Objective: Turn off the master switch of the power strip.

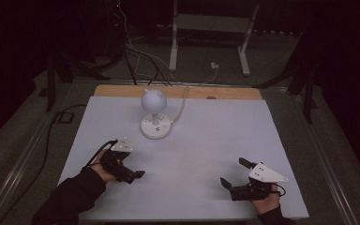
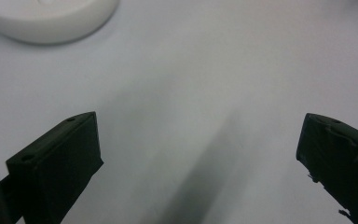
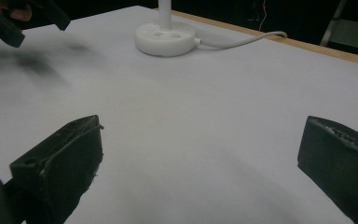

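White tabletop point(image 1: 192, 140) carries a small white desk lamp point(image 1: 155, 117) at the far centre; left tool point(image 1: 132, 174) and right tool point(image 1: 233, 173) rest near, jaws apart, empty.

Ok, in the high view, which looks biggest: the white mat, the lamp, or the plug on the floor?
1. white mat, by far the largest.
2. lamp, much smaller.
3. plug, tiny; it lies farther from the camera, so it may look smaller than it is.
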### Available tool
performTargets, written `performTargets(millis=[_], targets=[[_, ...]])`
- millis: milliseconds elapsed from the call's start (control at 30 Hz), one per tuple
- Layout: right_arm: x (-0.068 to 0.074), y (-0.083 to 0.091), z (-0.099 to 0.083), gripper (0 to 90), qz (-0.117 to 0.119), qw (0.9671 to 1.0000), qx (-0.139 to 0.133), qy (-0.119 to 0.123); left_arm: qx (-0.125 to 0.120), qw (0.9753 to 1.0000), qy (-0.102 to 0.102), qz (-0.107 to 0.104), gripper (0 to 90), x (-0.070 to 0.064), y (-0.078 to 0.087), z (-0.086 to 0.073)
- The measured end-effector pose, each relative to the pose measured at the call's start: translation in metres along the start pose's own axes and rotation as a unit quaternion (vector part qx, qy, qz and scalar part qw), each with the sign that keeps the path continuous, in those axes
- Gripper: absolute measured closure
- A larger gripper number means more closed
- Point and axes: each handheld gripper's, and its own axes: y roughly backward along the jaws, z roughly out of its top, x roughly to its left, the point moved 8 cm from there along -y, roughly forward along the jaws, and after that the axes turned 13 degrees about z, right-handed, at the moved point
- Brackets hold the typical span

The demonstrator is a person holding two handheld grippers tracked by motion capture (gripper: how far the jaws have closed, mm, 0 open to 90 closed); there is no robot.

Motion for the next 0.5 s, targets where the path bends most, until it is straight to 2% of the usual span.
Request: performTargets(millis=[333, 500], targets=[[0.0, 0.0, 0.0, 0.0, 0.001, 1.0, 0.001, 0.0, -0.007, 0.9999, 0.01, 0.01, 0.4, -0.001, 0.009, -0.026], [0.0, 0.0, 0.0, 0.0, 0.001, 1.0, 0.001, 0.0, -0.008, 0.9999, 0.002, 0.011, 0.4, -0.003, 0.015, -0.04]])
